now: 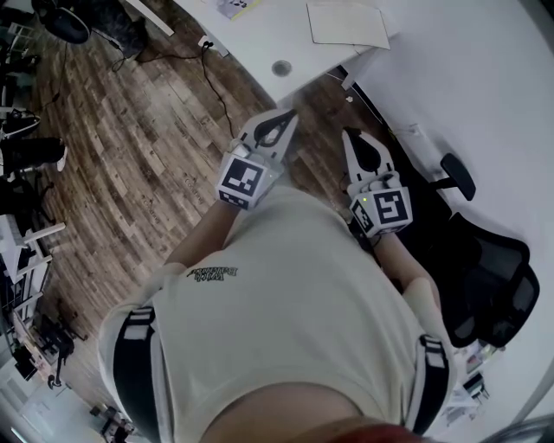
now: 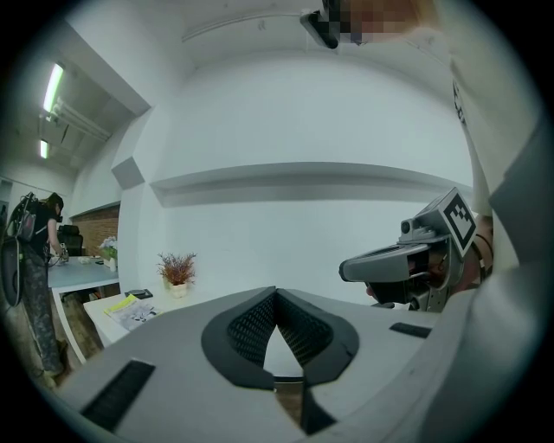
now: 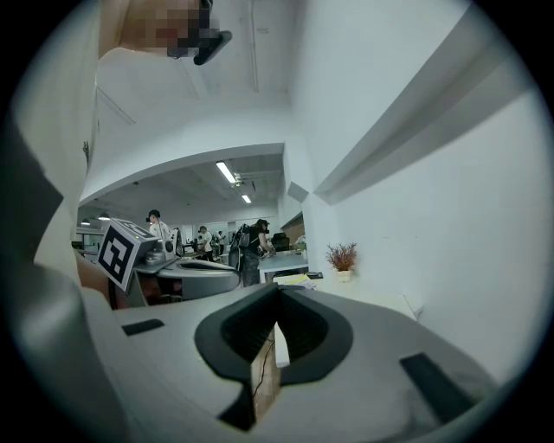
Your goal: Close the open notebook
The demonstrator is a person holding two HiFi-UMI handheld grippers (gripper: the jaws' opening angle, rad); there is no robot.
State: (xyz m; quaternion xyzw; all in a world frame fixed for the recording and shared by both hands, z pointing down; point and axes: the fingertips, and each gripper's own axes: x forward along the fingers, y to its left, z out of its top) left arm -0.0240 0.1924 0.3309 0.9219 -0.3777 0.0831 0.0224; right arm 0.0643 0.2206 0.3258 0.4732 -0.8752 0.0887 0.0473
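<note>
Left gripper (image 1: 280, 123) is held in front of the person's torso, above the wooden floor (image 1: 130, 130). In the left gripper view, the left gripper (image 2: 275, 296) has its jaws drawn together at the tips, with nothing between them. Right gripper (image 1: 354, 138) is level with it and just beside it, also over the floor. In the right gripper view, the right gripper (image 3: 277, 296) likewise has its tips meeting and holds nothing. Each gripper appears in the other's view: the right gripper (image 2: 348, 270) at the right edge, the left gripper (image 3: 189, 266) at the left.

Notebook (image 1: 347, 22) lies flat on the white counter (image 1: 260, 43) at the far top of the head view, a pale rectangle, well apart from both grippers and untouched. Whether its pages are spread cannot be told at this range. A printed leaflet (image 1: 235, 7) lies further left on the same counter.

A cable (image 1: 216, 86) trails across the floor from the counter's edge. A black office chair (image 1: 485, 277) stands to the person's right. A small potted plant (image 2: 177, 270) sits on a counter against the white wall, and the same plant (image 3: 341, 258) shows in the right gripper view. Other people (image 3: 247, 242) stand at desks in the background.
</note>
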